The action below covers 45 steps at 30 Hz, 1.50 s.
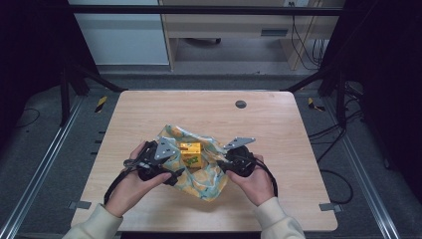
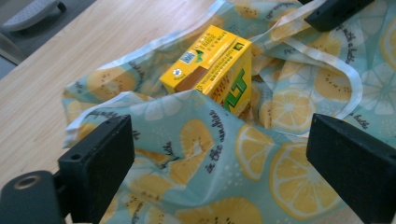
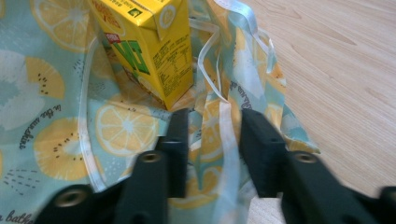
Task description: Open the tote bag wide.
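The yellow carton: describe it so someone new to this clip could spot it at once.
Start at the wooden table, then find the crumpled pale-green cloth printed with lemon slices near its front middle, between the person's two hands. The carton stands in that cloth, the one rigid, boxy, bright yellow item with green lettering.

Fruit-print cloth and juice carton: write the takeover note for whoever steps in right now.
Left gripper: jaws wide open, hovering over the near edge of the fruit-print cloth, holding nothing.
Right gripper: jaws partly closed around a bunched fold and white trim of the cloth; whether they pinch it cannot be told.
Yellow juice carton: on the middle of the cloth, on the wooden table, cloth raised around it but its top uncovered.
Done: carton placed on the cloth, edges partly gathered.
Left, probably: bring the edges over the carton and close the bundle.
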Available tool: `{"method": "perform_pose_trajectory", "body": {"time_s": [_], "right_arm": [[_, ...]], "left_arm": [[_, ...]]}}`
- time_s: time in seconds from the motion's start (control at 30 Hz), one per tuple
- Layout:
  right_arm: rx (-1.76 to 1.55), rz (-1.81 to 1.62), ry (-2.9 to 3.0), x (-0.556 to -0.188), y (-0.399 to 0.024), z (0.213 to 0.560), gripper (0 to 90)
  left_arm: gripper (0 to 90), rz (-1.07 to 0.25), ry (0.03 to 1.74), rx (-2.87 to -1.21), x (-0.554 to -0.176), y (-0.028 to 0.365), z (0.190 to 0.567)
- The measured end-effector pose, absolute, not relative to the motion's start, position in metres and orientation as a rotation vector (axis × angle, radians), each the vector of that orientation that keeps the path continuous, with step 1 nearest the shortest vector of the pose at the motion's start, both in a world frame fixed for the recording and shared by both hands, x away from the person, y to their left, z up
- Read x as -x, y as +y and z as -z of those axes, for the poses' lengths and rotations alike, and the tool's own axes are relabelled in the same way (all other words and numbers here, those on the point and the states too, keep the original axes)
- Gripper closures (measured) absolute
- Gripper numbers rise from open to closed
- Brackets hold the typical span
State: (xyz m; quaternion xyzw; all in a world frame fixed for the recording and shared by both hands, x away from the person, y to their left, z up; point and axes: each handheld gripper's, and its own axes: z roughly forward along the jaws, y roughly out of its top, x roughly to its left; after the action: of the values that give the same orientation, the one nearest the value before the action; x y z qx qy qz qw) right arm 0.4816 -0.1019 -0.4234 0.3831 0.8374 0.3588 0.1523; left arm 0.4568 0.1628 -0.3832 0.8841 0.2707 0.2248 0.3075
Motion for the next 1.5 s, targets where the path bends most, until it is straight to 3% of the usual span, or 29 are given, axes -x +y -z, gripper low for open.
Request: {"method": "perform_pose_trajectory", "body": {"time_s": [0.07, 0.17, 0.33, 0.57, 0.67, 1.4, 1.5], "right_arm": [[-1.09, -1.041, 2.397, -0.48, -0.104, 0.426, 74.1], [-1.07, -1.056, 2.398, -0.477, -0.105, 0.427, 81.6], [-1.043, -1.114, 2.384, -0.472, -0.107, 0.426, 87.3], [-1.002, -1.203, 2.338, -0.457, -0.107, 0.414, 88.6], [-0.986, -1.221, 2.323, -0.451, -0.107, 0.411, 88.5], [-1.041, -0.978, 2.443, -0.462, -0.104, 0.464, 88.3], [-1.034, -0.981, 2.467, -0.462, -0.103, 0.467, 83.0]], "left_arm": [[9.9, -0.585, 0.732, -2.346, -0.458, 0.161, 0.388], [21.3, -0.57, 0.731, -2.361, -0.459, 0.161, 0.395], [54.5, -0.545, 0.708, -2.371, -0.455, 0.169, 0.405], [84.3, -0.57, 0.673, -2.353, -0.44, 0.191, 0.41], [87.6, -0.587, 0.681, -2.349, -0.437, 0.201, 0.413], [87.1, -0.498, 0.771, -2.406, -0.445, 0.221, 0.464], [87.1, -0.484, 0.769, -2.418, -0.445, 0.218, 0.468]]}}
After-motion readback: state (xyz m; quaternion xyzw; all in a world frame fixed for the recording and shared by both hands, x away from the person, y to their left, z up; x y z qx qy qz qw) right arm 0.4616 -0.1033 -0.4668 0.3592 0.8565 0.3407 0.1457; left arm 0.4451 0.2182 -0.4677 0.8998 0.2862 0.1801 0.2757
